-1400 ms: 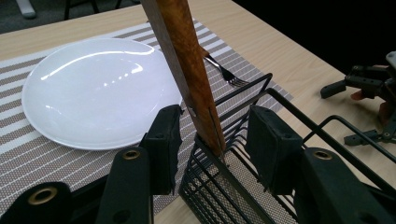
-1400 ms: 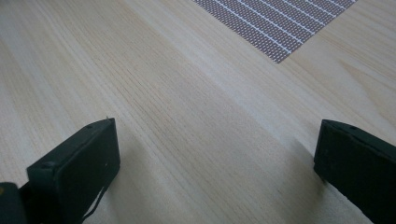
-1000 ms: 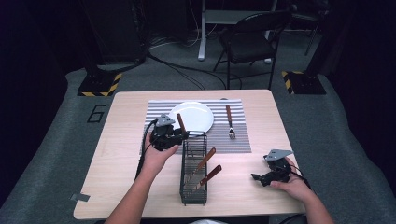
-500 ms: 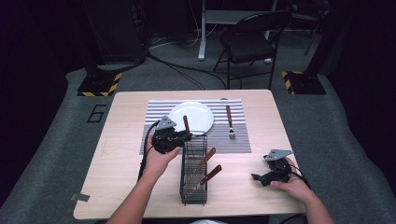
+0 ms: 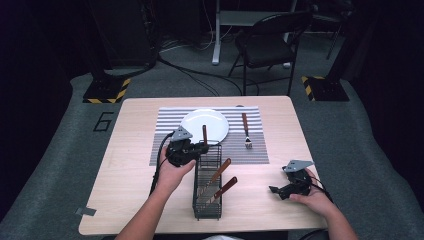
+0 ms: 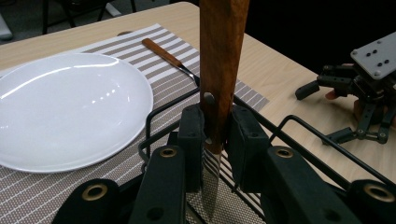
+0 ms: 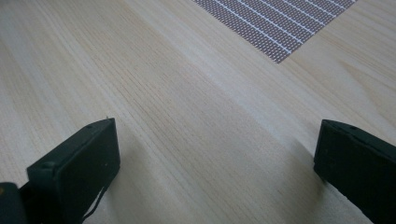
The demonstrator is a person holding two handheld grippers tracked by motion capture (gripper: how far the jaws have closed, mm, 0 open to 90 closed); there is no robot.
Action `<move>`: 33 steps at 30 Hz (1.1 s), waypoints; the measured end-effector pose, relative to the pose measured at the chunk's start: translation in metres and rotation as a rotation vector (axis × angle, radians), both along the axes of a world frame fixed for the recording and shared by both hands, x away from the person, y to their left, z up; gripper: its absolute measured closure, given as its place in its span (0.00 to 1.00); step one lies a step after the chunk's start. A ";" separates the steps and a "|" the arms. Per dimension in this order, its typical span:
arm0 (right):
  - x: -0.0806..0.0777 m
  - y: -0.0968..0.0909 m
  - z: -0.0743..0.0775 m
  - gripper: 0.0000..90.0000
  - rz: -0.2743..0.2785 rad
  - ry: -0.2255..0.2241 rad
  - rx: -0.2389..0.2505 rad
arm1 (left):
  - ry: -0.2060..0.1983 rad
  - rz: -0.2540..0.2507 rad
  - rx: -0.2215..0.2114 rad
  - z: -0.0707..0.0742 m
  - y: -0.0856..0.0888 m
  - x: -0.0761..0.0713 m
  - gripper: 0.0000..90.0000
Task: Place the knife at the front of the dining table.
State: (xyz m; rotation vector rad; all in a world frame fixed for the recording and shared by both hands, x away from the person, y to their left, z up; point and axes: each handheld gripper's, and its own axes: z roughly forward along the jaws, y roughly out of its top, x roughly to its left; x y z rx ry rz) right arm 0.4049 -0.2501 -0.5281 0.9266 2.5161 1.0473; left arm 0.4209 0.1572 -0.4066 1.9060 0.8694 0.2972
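While left tool [image 6: 215, 135] just clamped knife [image 6: 219, 70], right tool [image 5: 292, 185] unmoved

One legible marking found.
A large dark numeral "6" [image 5: 103, 121] stands on the grey floor [image 5: 60, 150] just off the tabletop's [image 5: 130, 165] far left corner; no other text, label or brand can be read on any item.
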 end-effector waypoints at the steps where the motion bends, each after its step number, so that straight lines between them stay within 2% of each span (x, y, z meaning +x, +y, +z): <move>1: 0.000 0.000 0.000 0.00 0.000 0.000 0.000 | -0.010 -0.002 0.006 0.001 -0.001 -0.002 0.85; 10: 0.000 0.000 0.000 0.00 0.000 0.000 0.000 | -0.025 -0.012 -0.005 0.010 0.002 -0.006 0.85; 14: 0.000 0.000 0.000 0.00 0.000 0.000 0.000 | -0.045 -0.009 -0.012 0.018 0.006 -0.009 0.85; 20: 0.000 0.000 0.000 0.00 0.001 0.001 0.000 | -0.057 -0.006 -0.055 0.033 0.013 -0.013 0.85; 22: 0.000 0.000 0.000 0.00 0.000 0.000 0.000 | -0.093 -0.009 -0.069 0.043 0.017 -0.017 0.85; 24: 0.000 0.000 0.000 0.00 0.000 0.000 0.000 | -0.101 -0.007 -0.077 0.046 0.017 -0.019 0.85; 26: 0.000 0.000 0.000 0.00 0.000 0.000 0.000 | -0.130 -0.009 -0.092 0.057 0.020 -0.026 0.85; 30: 0.000 0.000 0.000 0.00 0.000 0.000 0.000 | -0.159 -0.009 -0.098 0.067 0.023 -0.032 0.85; 33: 0.000 0.000 0.000 0.00 0.000 0.000 0.000 | -0.197 -0.009 -0.101 0.080 0.031 -0.041 0.85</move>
